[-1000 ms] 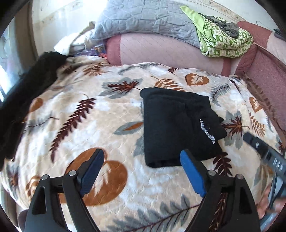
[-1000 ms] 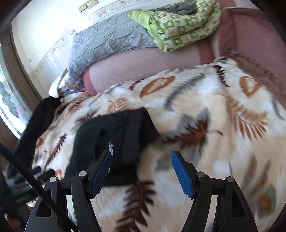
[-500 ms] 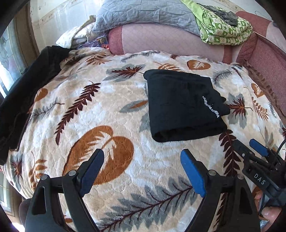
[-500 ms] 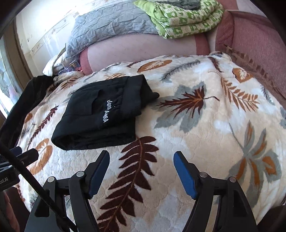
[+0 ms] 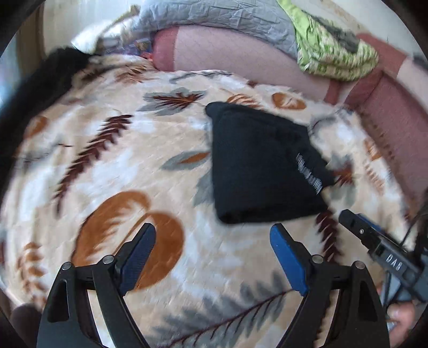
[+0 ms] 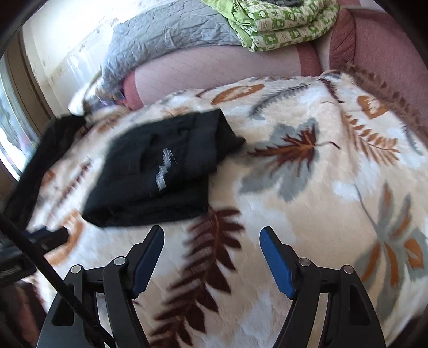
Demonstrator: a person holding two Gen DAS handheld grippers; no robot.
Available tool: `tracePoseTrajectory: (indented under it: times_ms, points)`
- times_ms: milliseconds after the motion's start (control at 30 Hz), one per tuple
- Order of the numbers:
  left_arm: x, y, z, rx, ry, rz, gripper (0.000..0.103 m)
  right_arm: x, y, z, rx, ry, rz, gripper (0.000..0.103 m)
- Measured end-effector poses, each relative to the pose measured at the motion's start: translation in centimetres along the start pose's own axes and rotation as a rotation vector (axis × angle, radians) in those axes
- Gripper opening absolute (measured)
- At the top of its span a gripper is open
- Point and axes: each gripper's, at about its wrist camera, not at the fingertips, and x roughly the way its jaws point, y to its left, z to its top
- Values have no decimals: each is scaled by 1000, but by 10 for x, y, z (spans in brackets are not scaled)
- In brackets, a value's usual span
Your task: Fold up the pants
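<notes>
The black pants [image 5: 262,166] lie folded into a compact rectangle on the leaf-patterned blanket [image 5: 133,171], with white lettering on top. They also show in the right wrist view [image 6: 160,171]. My left gripper [image 5: 212,241] is open and empty, just in front of the pants' near edge. My right gripper [image 6: 211,241] is open and empty, in front of the pants' near right corner. The right gripper's body shows at the right edge of the left wrist view [image 5: 379,249]. Both views are motion-blurred.
A grey quilt [image 5: 219,18] and a folded green patterned blanket [image 5: 331,50] rest on the pink sofa back [image 5: 240,56]. A black garment [image 5: 34,88] lies along the blanket's left edge. A window [image 6: 13,128] is at the left.
Both grippers have moved in closer to the folded pants, which look larger now than half a second ago. Both stay open and empty. The pants have not moved.
</notes>
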Motion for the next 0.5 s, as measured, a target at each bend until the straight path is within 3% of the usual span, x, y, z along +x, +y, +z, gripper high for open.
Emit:
tracePoseTrajectory:
  times_ms: [100,167,400,500]
  points:
    - [18,16,32,-37,7,-96,86,12,-22,31,127,52,197,82]
    - [31,24,48,-57,12,-123,86,31,-38,45,211,89,260,82]
    - [102,40,85,-128,151,-337,86,97,-50,64,344,176,432,78]
    - [123,36,89,-139,188,-404,86,112,-39,70,337,165,449,78]
